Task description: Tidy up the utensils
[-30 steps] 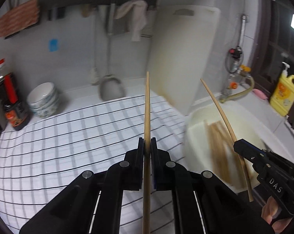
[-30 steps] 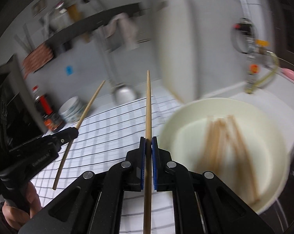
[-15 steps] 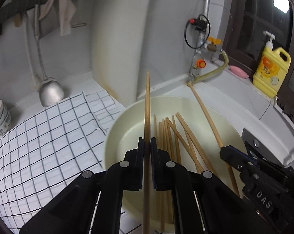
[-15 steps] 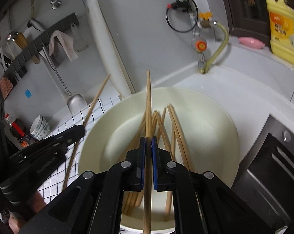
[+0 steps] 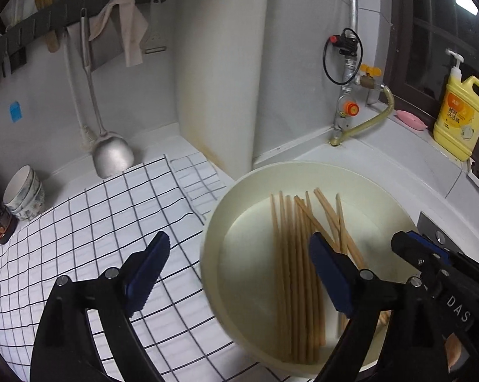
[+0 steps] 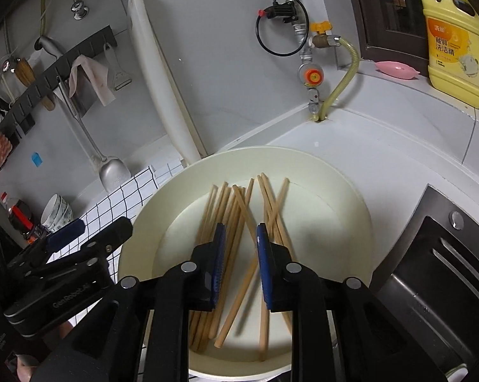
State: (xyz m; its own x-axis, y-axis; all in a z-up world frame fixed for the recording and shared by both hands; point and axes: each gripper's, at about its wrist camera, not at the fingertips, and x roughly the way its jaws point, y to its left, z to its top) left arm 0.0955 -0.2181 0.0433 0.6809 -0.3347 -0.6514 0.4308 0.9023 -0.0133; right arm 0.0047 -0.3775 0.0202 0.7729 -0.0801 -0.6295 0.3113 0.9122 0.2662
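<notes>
Our left hand-held gripper has just been opening and now stands released, its blue pads spread wide over the left rim of the cream basin, with nothing pressed between them. Our right hand-held gripper has just been opening too; its pads are parted a little and grip nothing, though loose chopsticks show through the gap below.

Inside the basin we see the wooden chopsticks lying on its flat bottom: most run side by side from near to far, and a few on the right cross over one another. No chopstick is held.

Left of the basin, a white cloth with black grid lines covers the table. At its far left edge stands a stack of small bowls, whose insides we cannot see. Far right, on the ledge, stands a yellow detergent bottle.
</notes>
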